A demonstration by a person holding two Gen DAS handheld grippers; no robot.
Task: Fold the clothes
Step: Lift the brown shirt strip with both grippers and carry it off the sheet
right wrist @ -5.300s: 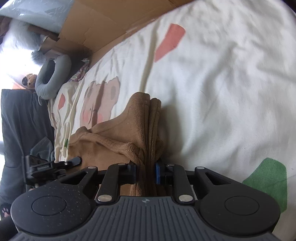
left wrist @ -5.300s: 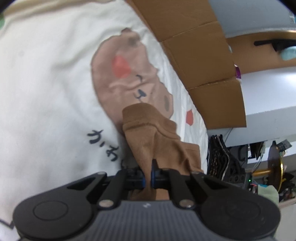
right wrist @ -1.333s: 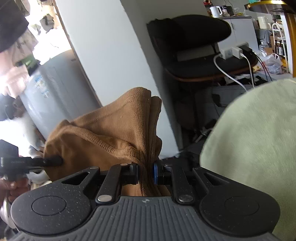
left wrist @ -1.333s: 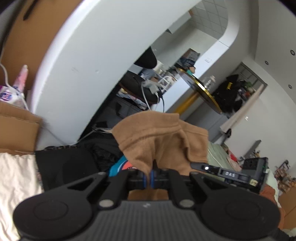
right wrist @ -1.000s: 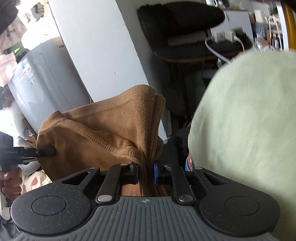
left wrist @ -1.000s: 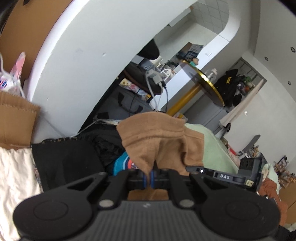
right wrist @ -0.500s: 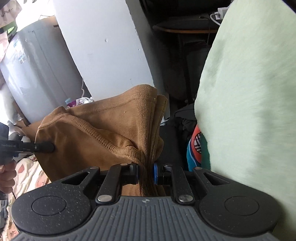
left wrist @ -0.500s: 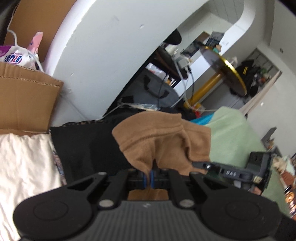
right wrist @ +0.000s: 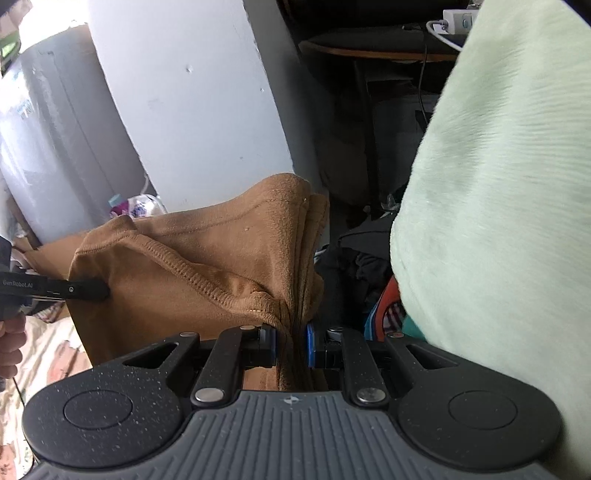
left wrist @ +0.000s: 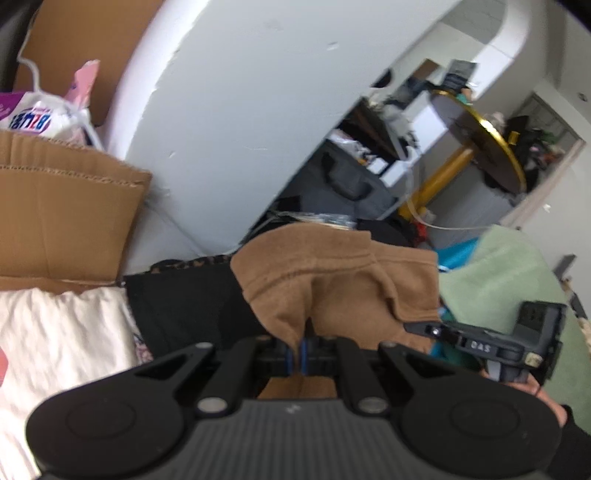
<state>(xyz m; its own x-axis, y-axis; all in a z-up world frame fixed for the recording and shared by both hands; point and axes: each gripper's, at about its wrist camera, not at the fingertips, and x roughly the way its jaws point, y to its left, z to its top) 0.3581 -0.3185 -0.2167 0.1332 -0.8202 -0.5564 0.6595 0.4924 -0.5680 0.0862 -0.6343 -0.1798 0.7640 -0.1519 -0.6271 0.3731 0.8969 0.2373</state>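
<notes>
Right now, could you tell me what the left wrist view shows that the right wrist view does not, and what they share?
Only the left wrist view shows the cardboard box flap, the round gold-rimmed table, and the right gripper from outside, with the hand holding it.

Only the right wrist view shows the grey appliance, the white power strip, and the left gripper from outside.

Both show the brown garment held up between the two grippers, each with its jaws shut on the cloth, beside a pale green fleece and a white pillar.
</notes>
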